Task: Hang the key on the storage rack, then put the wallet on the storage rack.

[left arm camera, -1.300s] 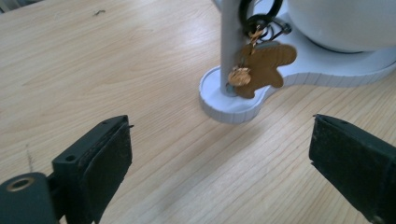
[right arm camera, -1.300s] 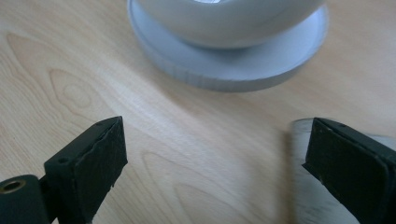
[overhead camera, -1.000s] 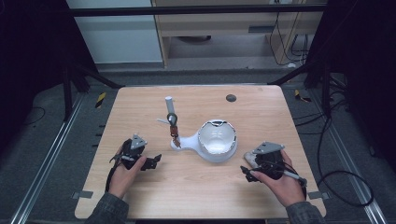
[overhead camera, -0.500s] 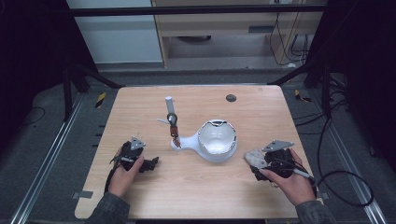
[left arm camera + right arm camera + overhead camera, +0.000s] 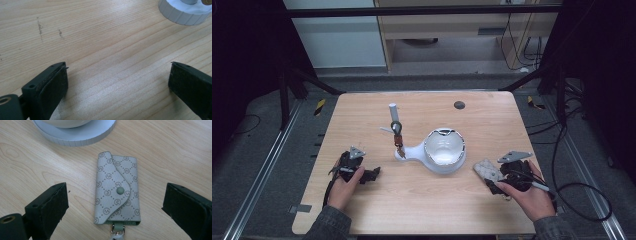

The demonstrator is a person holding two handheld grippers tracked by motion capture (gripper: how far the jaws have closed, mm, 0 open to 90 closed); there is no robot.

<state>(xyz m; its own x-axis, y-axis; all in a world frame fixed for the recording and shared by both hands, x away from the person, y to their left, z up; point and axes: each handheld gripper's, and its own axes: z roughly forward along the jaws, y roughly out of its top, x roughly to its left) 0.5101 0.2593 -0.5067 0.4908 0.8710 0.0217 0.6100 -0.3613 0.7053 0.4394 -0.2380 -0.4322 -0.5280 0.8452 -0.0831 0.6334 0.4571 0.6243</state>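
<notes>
High view: the pale wooden tabletop [image 5: 422, 200] carries a white round-based stand with a bowl-shaped dish [image 5: 443, 150] near its middle, and an upright post with a dark ring and a small brown piece hanging from it [image 5: 396, 131] rises from the stand's narrow end. The left gripper [image 5: 371, 174] rests low on the tabletop, well apart from the stand. The right gripper [image 5: 492, 186] sits at the near right, with a grey patterned fabric key pouch [image 5: 484, 170] lying flat just ahead of it, near the stand's base.

Left gripper view: the jaws stand spread wide over bare wood, holding nothing. The ribbed white rim of the stand [image 5: 183, 15] shows at the far upper right.

Right gripper view: the jaws are wide apart, with the key pouch [image 5: 117, 188] lying between them and touching neither. Its flap is snapped closed and a small metal clasp [image 5: 117, 233] points toward the camera. The stand's rim [image 5: 75, 135] lies beyond it.

Judgement: the step in hand is the approach to grasp the pouch. The next move likely calls for lowering the right gripper and closing squarely on the pouch's long edges.
</notes>
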